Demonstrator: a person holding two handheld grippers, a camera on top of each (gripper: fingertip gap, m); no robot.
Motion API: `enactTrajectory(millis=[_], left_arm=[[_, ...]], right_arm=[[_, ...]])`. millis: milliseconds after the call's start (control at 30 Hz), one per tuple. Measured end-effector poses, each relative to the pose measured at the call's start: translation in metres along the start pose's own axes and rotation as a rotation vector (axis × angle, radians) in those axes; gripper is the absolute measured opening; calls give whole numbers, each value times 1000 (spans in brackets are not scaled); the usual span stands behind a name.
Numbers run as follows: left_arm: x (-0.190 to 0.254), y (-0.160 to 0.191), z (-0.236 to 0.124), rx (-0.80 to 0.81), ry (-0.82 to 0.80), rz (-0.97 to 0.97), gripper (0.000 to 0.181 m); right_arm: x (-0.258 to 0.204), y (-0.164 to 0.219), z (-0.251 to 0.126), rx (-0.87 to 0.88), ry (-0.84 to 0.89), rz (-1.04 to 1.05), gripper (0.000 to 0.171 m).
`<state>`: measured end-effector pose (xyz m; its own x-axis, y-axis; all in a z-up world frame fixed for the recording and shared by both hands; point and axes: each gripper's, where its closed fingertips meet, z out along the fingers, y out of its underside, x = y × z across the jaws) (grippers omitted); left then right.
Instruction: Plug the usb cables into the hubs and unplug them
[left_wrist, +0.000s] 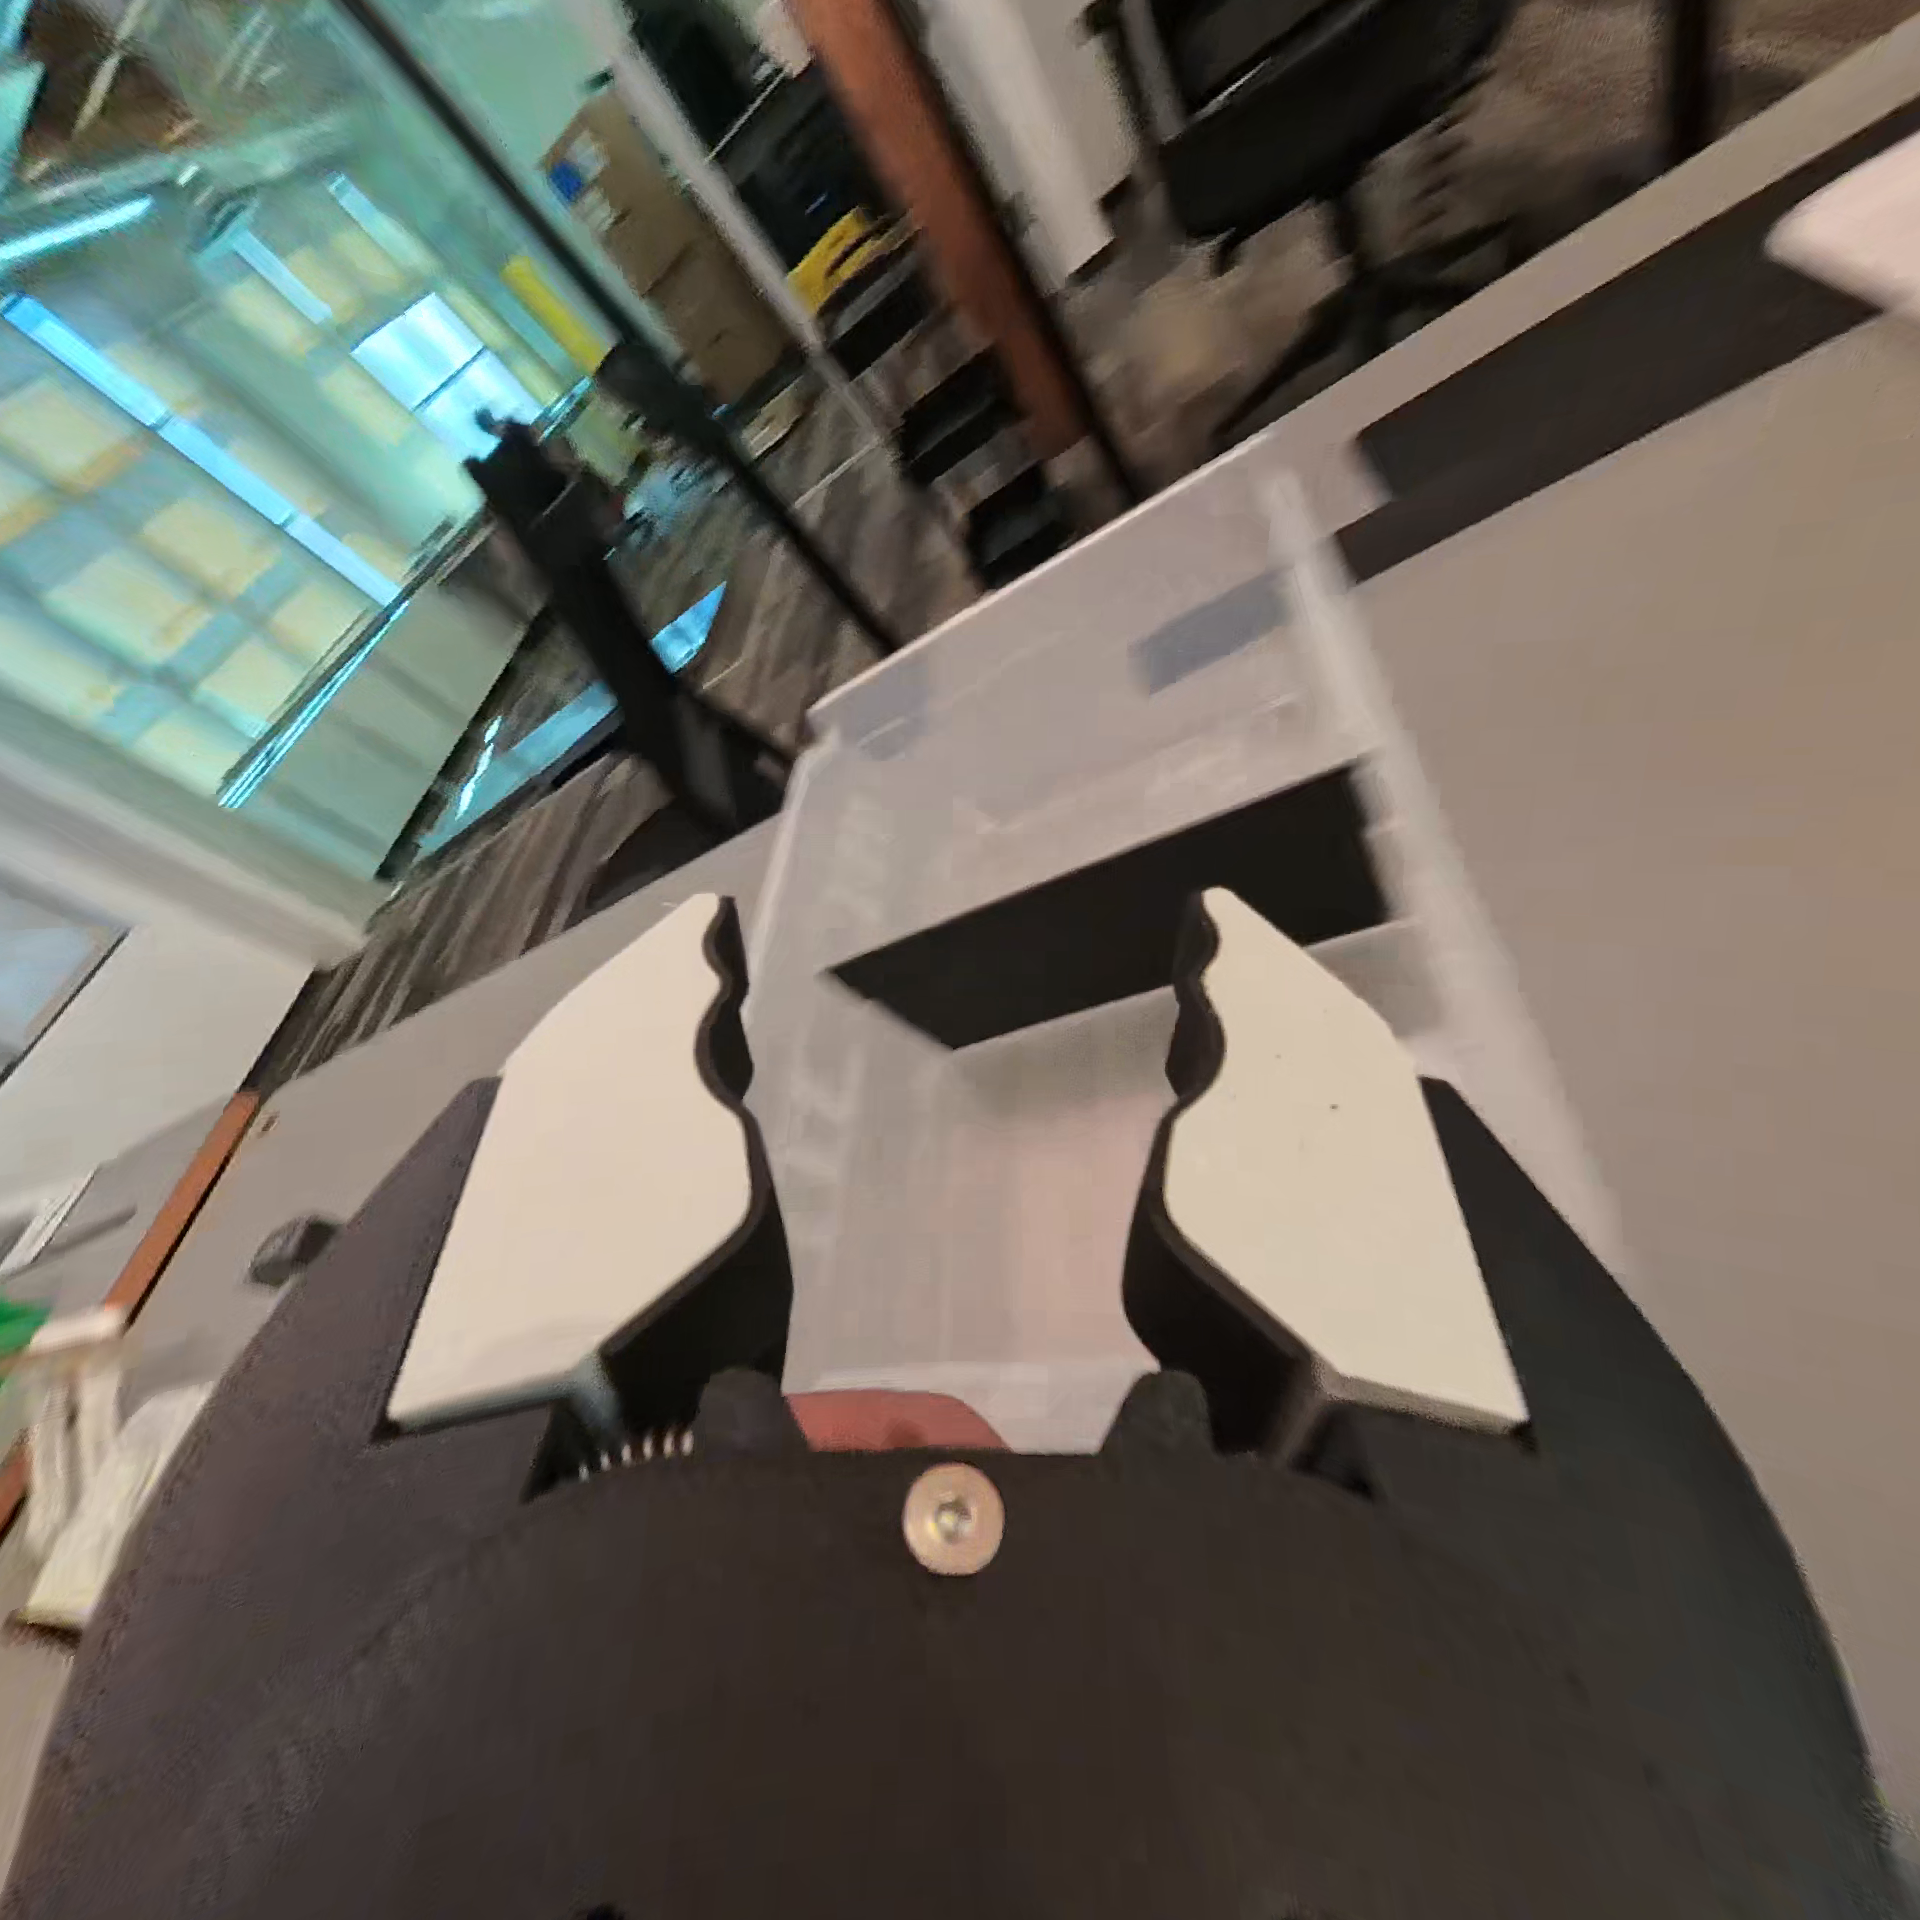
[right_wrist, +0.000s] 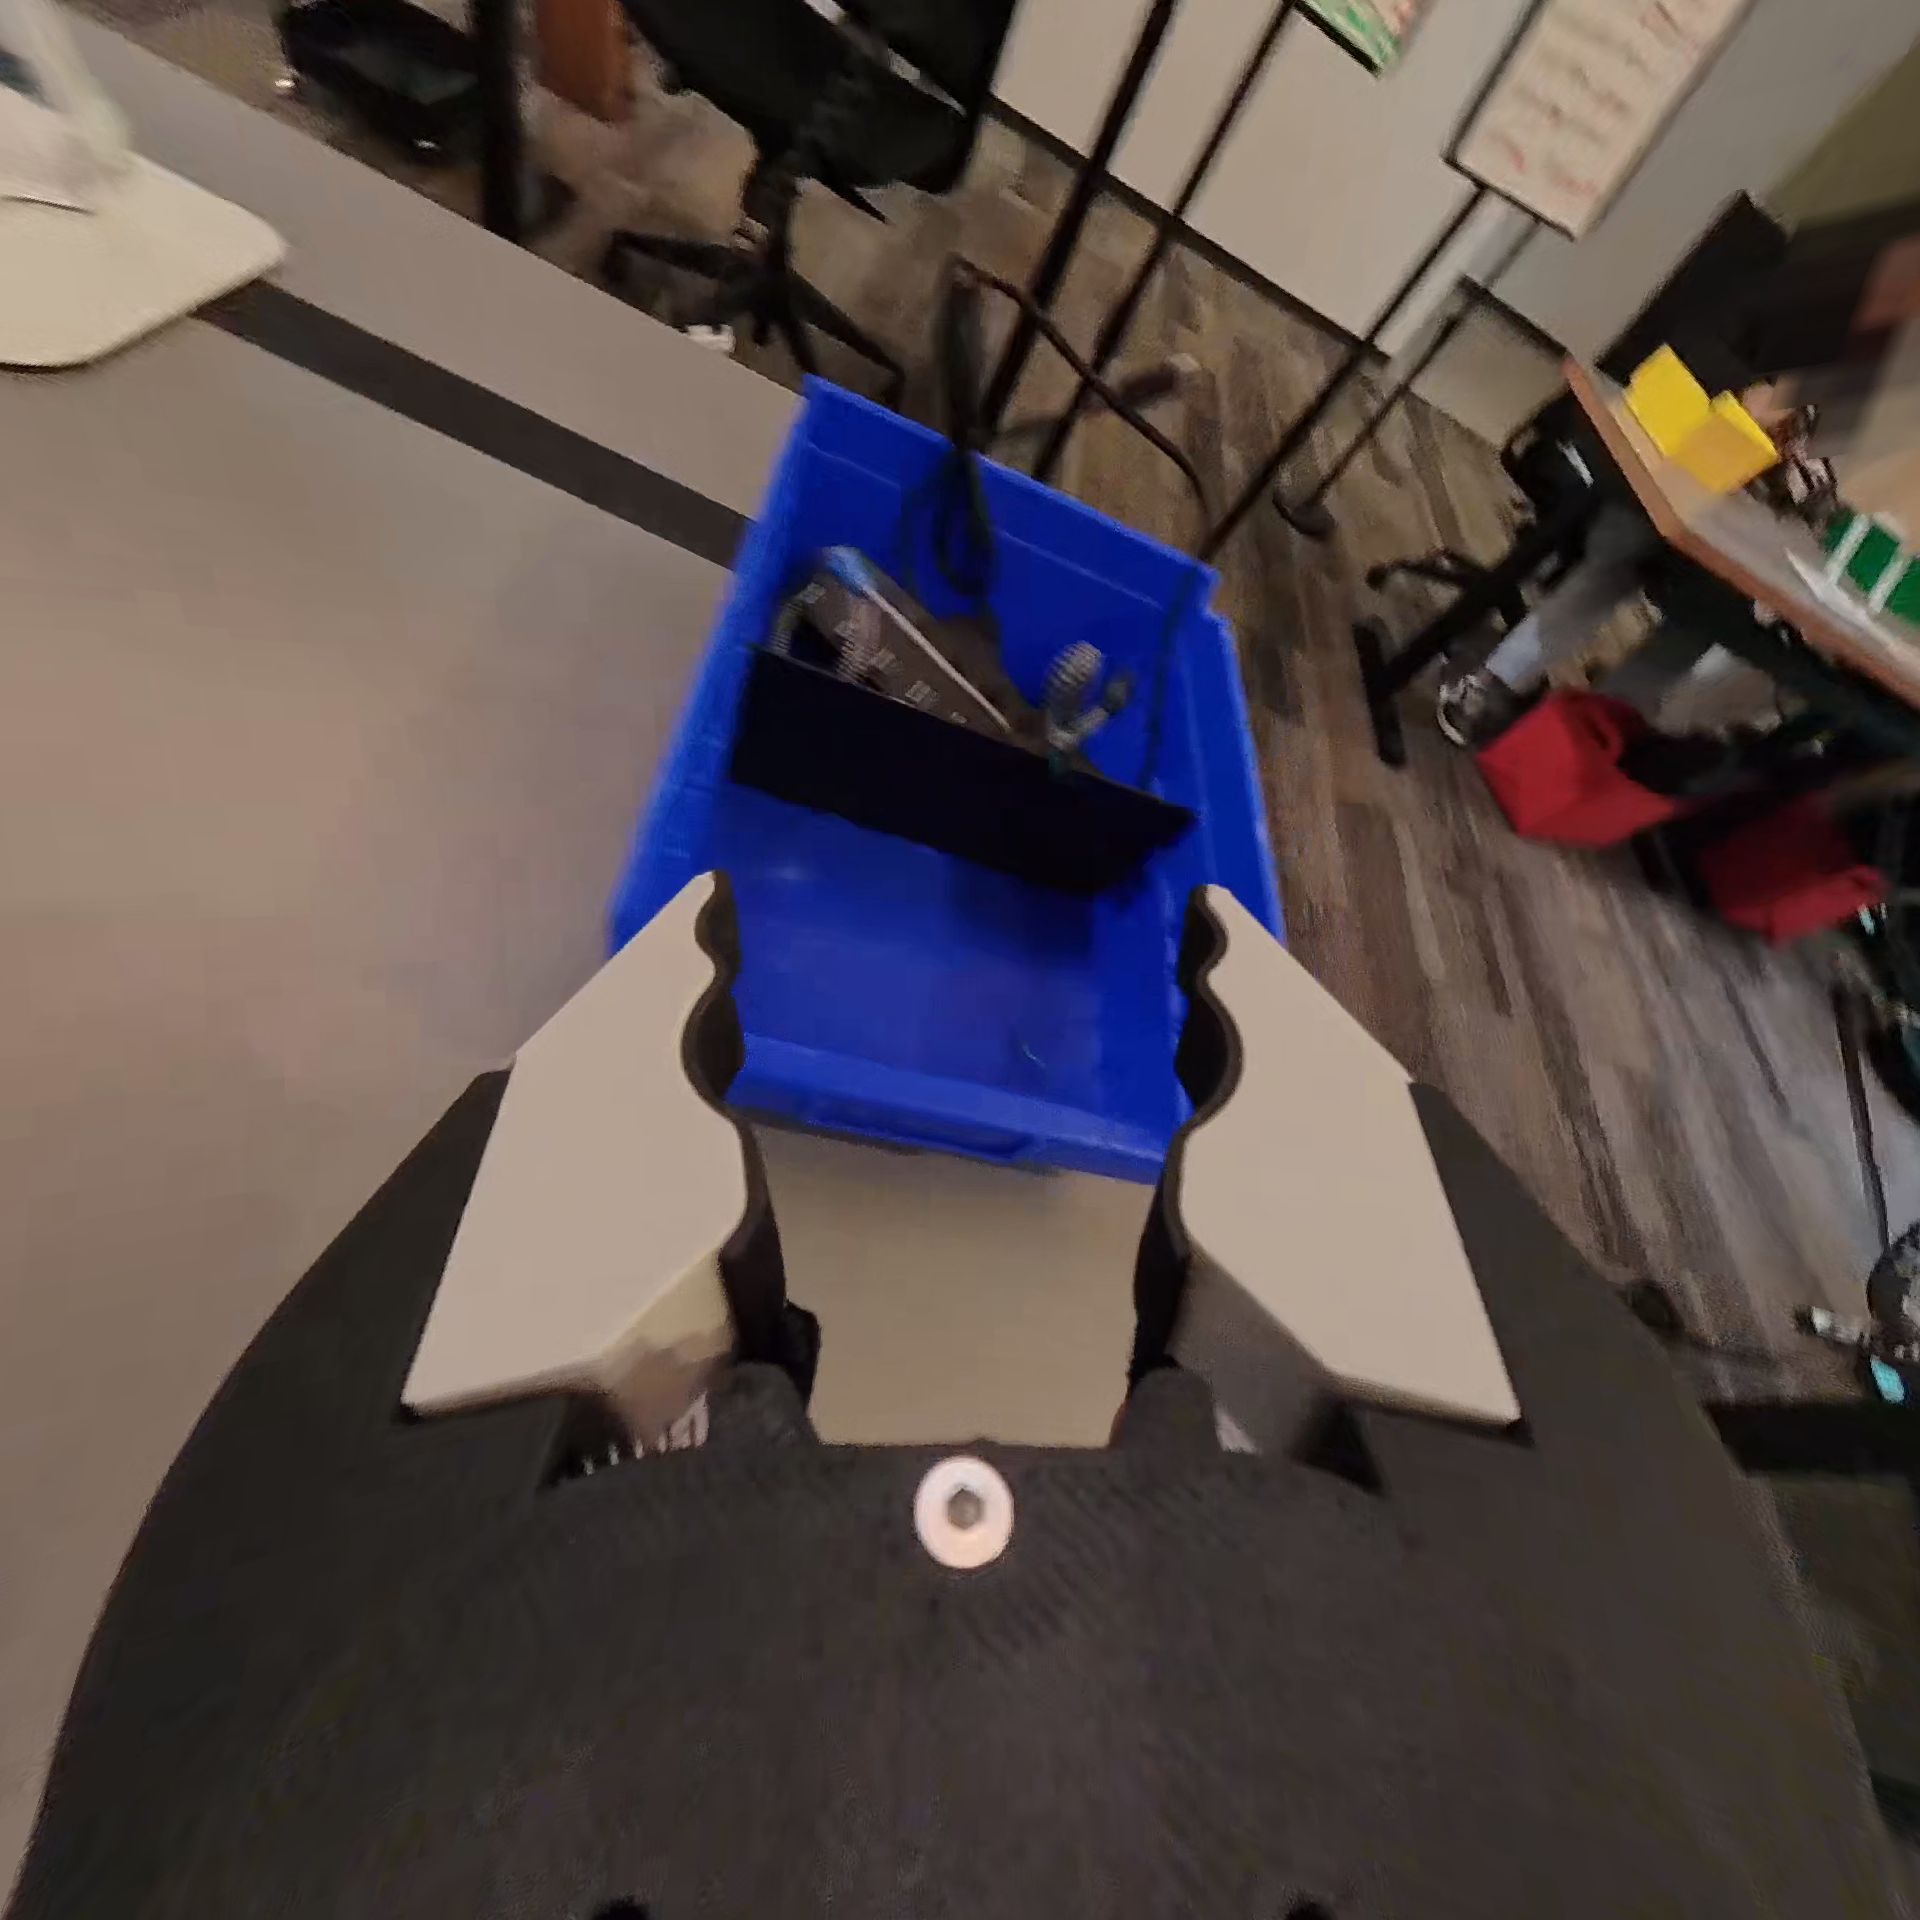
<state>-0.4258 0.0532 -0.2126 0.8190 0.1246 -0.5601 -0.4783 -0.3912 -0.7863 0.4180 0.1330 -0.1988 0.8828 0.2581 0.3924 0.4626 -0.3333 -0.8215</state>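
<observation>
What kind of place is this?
Probably an office or lab workspace: grey tables, a rolling office chair, a whiteboard on a stand, and stacked cardboard boxes by a glass wall.

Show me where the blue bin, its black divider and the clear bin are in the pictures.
blue bin (right_wrist: 935, 997): right wrist view, on its bare inner floor.
black divider (right_wrist: 935, 790): right wrist view, middle of its face.
clear bin (left_wrist: 1039, 727): left wrist view, on its far wall.

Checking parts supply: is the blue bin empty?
Not empty: the blue bin holds cables and hardware behind its black divider.
</observation>
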Motion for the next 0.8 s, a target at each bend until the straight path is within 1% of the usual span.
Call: enactTrajectory(millis=[100,133,233,267,367,433,500,567,633,700,767,800], left_arm=[[-54,53,10,-99,-55,-101,91],[-66,68,14,-124,-62,-131,96],[-87,102,29,-163,-30,-264,93],[-93,109,34,-159,-29,-312,93],[-103,122,49,-156,-3,-441,97],[-104,132,59,-182,18,-466,103],[-101,139,68,-184,44,-491,104],[-94,148,76,-214,76,-488,98],[-89,145,81,-183,114,-515,84],[-83,142,85,-174,152,-533,65],[-79,143,89,-178,155,-507,57],[-73,141,91,-176,187,-489,44]], right_arm=[[53,31,7,-31,100,84,92],[65,38,10,-26,110,117,90],[97,67,23,-68,158,177,93],[106,78,28,-89,172,198,97],[121,99,43,-109,168,267,96],[127,109,52,-122,166,284,96],[125,114,65,-140,133,293,96],[121,116,77,-142,96,287,92],[122,121,88,-173,94,282,91],[124,124,96,-182,102,286,88],[129,127,101,-180,111,303,81],[129,126,103,-166,98,316,78]])
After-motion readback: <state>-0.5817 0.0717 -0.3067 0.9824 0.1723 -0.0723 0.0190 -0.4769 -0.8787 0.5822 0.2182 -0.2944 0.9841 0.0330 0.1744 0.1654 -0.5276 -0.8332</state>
